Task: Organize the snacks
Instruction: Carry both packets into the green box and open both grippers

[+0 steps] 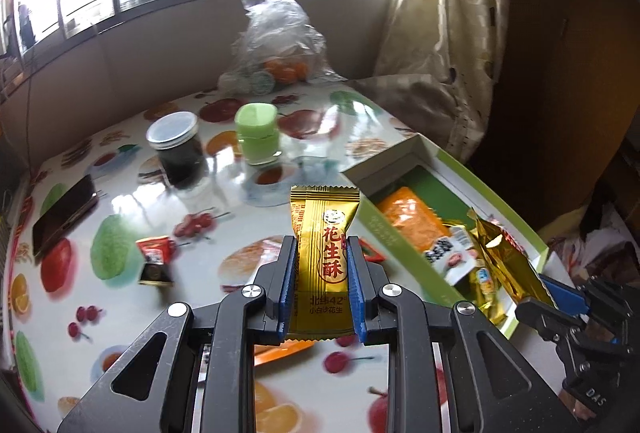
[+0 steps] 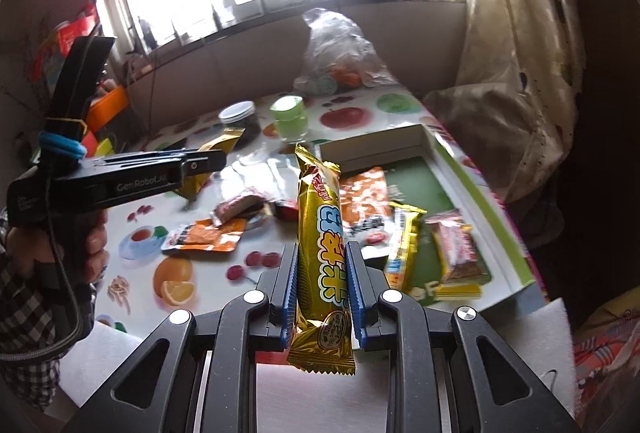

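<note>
Glossy fruit-print tablecloth (image 1: 120, 201) fills our lower frames; the shallow cardboard tray (image 2: 496, 233) lies right of centre. We clamp our left gripper (image 1: 322, 273) on a flat gold peanut-candy packet (image 1: 324, 229), our right gripper (image 2: 322, 273) on a plump gold snack bar (image 2: 320, 233), both upright, lengthwise between the fingers; the right is nearer.

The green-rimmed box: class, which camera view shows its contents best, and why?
The right wrist view: the green-rimmed box lies open, its green floor and several packets visible. In the left wrist view the same box is cut off by the right claw.
</note>
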Demonstrator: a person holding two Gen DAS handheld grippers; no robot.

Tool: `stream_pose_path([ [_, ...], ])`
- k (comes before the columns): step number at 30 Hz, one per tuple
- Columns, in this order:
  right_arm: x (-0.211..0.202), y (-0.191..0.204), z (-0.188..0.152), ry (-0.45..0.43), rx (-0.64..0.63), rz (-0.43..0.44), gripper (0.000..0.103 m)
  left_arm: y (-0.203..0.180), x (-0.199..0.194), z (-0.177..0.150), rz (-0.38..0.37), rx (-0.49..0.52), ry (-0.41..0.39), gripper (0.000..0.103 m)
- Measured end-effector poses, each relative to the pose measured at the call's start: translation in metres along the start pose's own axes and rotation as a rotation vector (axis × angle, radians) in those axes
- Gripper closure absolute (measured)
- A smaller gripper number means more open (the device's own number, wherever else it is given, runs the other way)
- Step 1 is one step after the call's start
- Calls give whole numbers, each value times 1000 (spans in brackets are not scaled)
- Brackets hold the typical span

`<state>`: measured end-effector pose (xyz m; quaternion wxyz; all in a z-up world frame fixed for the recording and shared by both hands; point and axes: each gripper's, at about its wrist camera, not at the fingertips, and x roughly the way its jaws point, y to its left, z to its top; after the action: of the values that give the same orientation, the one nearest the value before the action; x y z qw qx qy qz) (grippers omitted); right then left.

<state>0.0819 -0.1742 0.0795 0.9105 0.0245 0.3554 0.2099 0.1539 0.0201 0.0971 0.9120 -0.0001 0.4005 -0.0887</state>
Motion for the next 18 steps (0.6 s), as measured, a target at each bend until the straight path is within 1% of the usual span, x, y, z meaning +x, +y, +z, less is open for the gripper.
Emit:
stream_pose_path([
  [7,-5,-26,-1,-11,34,-37,81,-30,7,3,-43,20,8,78],
  [10,-5,-37,-2,-8,46,-49,81,-44,12,4,-66,33,20,78],
  [14,-3,-49,-3,-3,65,-64,81,-57,19,6,-103,25,35,78],
  [18,2,-60,-3,7,79,-78,81,-70,26,6,-117,31,51,78],
])
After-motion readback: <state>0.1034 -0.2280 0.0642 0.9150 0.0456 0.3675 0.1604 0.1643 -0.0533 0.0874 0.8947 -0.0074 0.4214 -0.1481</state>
